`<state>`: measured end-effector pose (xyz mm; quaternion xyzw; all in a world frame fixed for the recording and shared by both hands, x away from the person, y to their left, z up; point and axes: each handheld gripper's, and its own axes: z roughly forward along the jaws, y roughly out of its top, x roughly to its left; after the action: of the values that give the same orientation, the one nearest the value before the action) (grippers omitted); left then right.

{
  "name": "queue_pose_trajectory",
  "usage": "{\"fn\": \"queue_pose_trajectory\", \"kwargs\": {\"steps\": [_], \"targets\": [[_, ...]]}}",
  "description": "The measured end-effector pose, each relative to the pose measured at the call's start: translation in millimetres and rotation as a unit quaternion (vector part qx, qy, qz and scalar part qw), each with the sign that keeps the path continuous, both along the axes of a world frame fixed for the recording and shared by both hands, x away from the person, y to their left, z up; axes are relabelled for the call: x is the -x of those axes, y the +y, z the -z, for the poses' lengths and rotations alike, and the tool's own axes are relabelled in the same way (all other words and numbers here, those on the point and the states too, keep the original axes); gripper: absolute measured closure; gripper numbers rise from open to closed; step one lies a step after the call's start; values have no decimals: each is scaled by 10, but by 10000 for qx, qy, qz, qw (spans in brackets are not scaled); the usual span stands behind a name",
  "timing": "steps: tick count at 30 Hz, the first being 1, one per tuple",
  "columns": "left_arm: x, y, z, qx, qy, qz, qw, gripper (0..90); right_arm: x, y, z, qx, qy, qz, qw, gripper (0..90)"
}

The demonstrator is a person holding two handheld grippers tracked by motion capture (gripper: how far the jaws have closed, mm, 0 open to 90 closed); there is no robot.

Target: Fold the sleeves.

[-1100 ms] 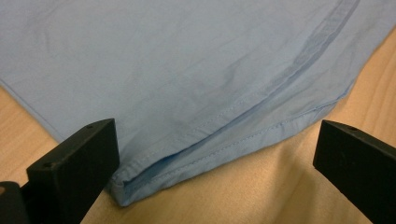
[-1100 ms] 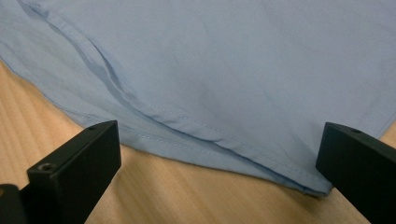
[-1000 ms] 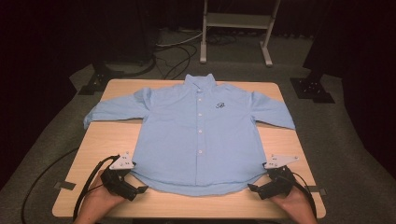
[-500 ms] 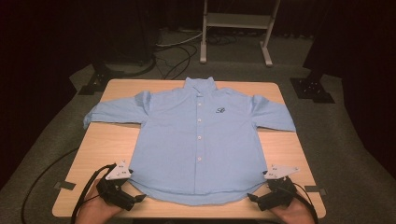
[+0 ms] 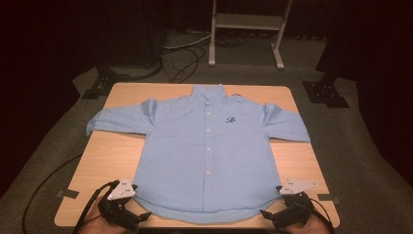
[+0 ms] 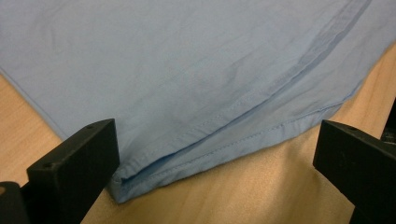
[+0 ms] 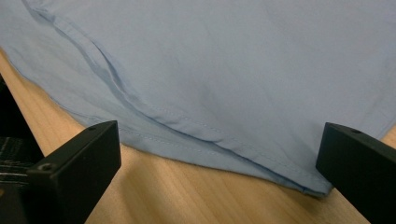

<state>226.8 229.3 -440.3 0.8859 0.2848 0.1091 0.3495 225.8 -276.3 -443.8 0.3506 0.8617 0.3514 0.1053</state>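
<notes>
Blue shirt flat on table, chest logo unreadable, L gripper & R gripper wide at hem.

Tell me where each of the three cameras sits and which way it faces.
High view: above the person's side, facing forward and down on the table, the light blue shirt, left gripper and right gripper.
Left gripper view: on the left gripper, looking along its open black fingers at the hem's corner.
Right gripper view: on the right gripper, looking along its open fingers at the hem.
Shared: both gripper views show the shirt hem on the wooden table.
</notes>
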Motion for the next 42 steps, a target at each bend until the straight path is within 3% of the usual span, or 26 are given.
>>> {"fn": "queue_pose_trajectory", "kwargs": {"steps": [4, 6, 13, 15, 18, 21, 23, 30, 34, 35, 37, 42], "targets": [[-83, -11, -24, -39, -81, 29, 10000, 0, -61, -28, -30, -151, 222, -77, 9996, 0], [-146, -28, -58, 21, -147, 91, 9998, 0, -116, -44, -21, -223, 206, -140, 9994, 0], [-404, -73, -168, 39, -303, 180, 9994, 0, -348, -3, -74, -117, 112, -235, 9996, 0], [-481, -56, -171, 139, -271, 165, 9994, 0, -429, -5, -93, -144, 72, -243, 9996, 0], [-561, -20, -216, 75, -250, 169, 9995, 0, -577, -10, -123, -85, 5, -178, 9998, 0], [-642, 87, -340, 228, -229, 147, 9994, 0, -678, -29, -162, -120, -63, -137, 9998, 0], [-709, 118, -379, 194, -223, 169, 9994, 0, -745, -46, -191, -181, -43, -110, 9998, 0], [-982, 18, -412, 172, -285, 297, 9990, 0, -964, -50, -239, -221, -61, -62, 9997, 0], [-1087, -37, -391, 249, -290, 350, 9987, 0, -1090, -40, -198, -326, -42, -67, 9994, 0], [-1128, -43, -329, 257, -194, 357, 9988, 0, -1112, -40, -172, -315, 25, -48, 9995, 0], [-1153, -47, -259, 113, -100, 350, 9993, 0, -1134, -29, -131, -245, 112, -22, 9996, 0], [-1197, -59, -163, 8, 13, 307, 9995, 0, -1148, -11, -95, -106, 136, -3, 9999, 0]]}}
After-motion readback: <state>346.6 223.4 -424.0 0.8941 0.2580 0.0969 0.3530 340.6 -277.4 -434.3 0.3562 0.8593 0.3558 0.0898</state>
